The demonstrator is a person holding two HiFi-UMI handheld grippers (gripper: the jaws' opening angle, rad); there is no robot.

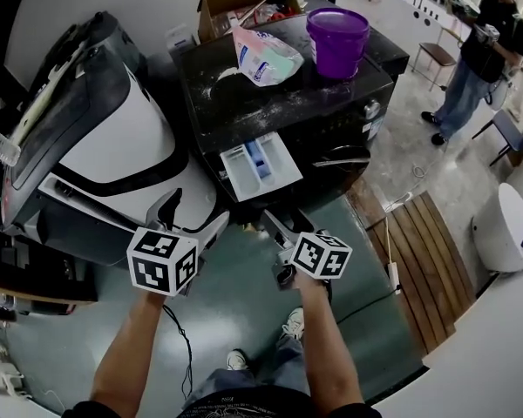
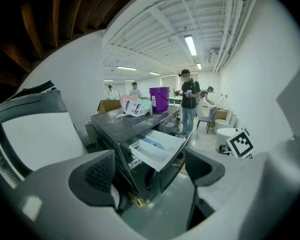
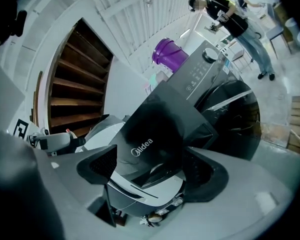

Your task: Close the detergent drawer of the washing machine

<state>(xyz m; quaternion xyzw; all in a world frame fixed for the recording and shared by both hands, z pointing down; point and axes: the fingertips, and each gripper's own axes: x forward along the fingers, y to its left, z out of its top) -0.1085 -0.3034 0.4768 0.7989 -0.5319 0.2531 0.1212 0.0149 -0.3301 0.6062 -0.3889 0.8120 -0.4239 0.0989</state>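
Left claw (image 2: pixel 150 171) stood open, its 2 jaws wide apart with nothing between them. Through the gap its own view looked toward the drawer (image 2: pixel 157 151), which was well clear of both pads. Right claw (image 3: pixel 150 176) was open too, jaws spread, and the drawer's dark front, marked "Midea", filled the gap between them. Whether either pad touched it could not be told. In the head view the 2 claws hung side by side, near each other, just below the drawer, the right one closer to it.

The drawer was pulled out from under the near edge of the washer (image 1: pixel 244 103) top, toward its left corner. It was white inside, with a blue compartment in the middle. White powder was scattered over the black top. A bag (image 1: pixel 266 57) lay near the far edge, about midway along it. A purple bucket (image 1: pixel 337 40) stood upright just beside the bag, at the far right corner. A box (image 1: pixel 235 7) showed beyond the far edge, its flaps open. A white machine (image 1: pixel 105 146) stood beside the washer's left edge. 1 person (image 1: pixel 484 55) stood on the floor well off past the right edge.
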